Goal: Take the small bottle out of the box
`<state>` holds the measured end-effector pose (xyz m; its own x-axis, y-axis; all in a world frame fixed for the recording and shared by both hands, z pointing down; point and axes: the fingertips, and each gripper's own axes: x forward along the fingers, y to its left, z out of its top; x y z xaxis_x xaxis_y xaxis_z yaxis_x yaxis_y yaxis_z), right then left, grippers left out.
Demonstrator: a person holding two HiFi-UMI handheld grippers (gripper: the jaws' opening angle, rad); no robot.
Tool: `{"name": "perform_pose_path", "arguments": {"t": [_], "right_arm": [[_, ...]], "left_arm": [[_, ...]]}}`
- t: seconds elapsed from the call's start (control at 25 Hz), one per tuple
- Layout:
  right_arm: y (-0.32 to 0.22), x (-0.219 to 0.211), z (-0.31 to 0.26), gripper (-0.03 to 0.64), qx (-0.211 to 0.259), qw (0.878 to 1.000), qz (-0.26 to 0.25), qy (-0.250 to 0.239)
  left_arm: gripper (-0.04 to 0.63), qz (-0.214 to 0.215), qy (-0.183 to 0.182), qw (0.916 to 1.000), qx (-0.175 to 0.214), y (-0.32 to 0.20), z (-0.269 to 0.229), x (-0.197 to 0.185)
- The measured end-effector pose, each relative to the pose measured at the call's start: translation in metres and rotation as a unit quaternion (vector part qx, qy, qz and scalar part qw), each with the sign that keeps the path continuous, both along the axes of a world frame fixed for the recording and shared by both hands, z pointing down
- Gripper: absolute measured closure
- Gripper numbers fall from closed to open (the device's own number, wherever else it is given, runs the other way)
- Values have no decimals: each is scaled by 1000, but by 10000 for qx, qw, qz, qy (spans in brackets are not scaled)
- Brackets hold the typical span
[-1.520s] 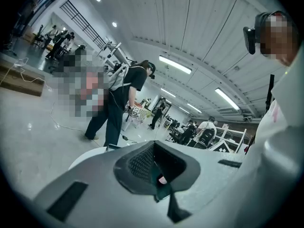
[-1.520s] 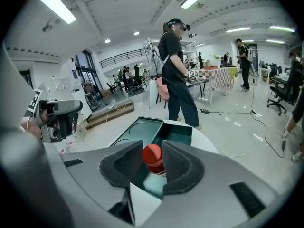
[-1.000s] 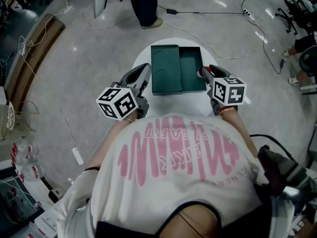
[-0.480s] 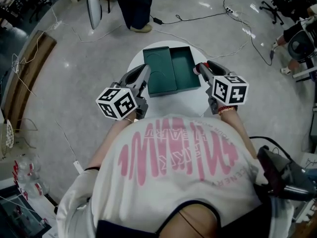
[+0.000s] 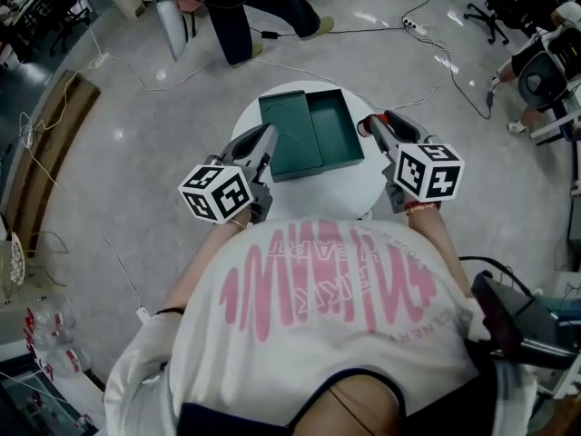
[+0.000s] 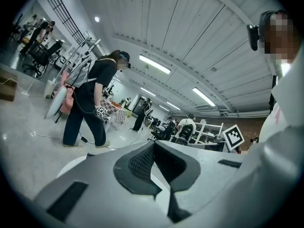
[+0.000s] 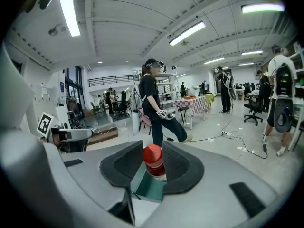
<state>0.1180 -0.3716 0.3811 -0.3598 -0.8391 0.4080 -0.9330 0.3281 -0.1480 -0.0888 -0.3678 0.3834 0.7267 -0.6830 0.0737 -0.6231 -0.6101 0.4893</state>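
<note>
Bottle [image 7: 153,158], small, red-capped: we judge it light, rigid and rather slippery, best taken across cap and shoulder, where our right tongs [image 5: 376,127] clasp it; left tongs [image 6: 154,148] closed, empty.

Glossy grey floor [image 5: 136,153] w/ cables [image 5: 354,31]; round white table [image 5: 363,187]; brown wooden bench [image 5: 50,139] at left. Ribbed white ceiling [image 7: 123,23], strip lights [image 7: 187,32], office chairs [image 7: 254,109], checkered-cloth table [image 7: 192,103].

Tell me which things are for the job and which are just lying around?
For the job: small bottle, between the jaws of the right gripper; green box; round table.
Just lying about: floor cables; office chair.
</note>
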Motion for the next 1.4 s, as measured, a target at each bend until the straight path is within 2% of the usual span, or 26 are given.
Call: {"name": "perform_pose_path", "arguments": {"t": [0.48,1.16,1.4], "right_arm": [[31,8,-28,494,530,9977,393,-156],[80,34,-48,494,1005,9894,835,-632],[87,54,-52,493,1115,9876,810,-753]], "left_arm": [[588,364,-2,9993,65,20,-5,10],[588,502,-74,9987,18,56,-10,14],[588,517,-96,9986,56,59,-16,34]]}}
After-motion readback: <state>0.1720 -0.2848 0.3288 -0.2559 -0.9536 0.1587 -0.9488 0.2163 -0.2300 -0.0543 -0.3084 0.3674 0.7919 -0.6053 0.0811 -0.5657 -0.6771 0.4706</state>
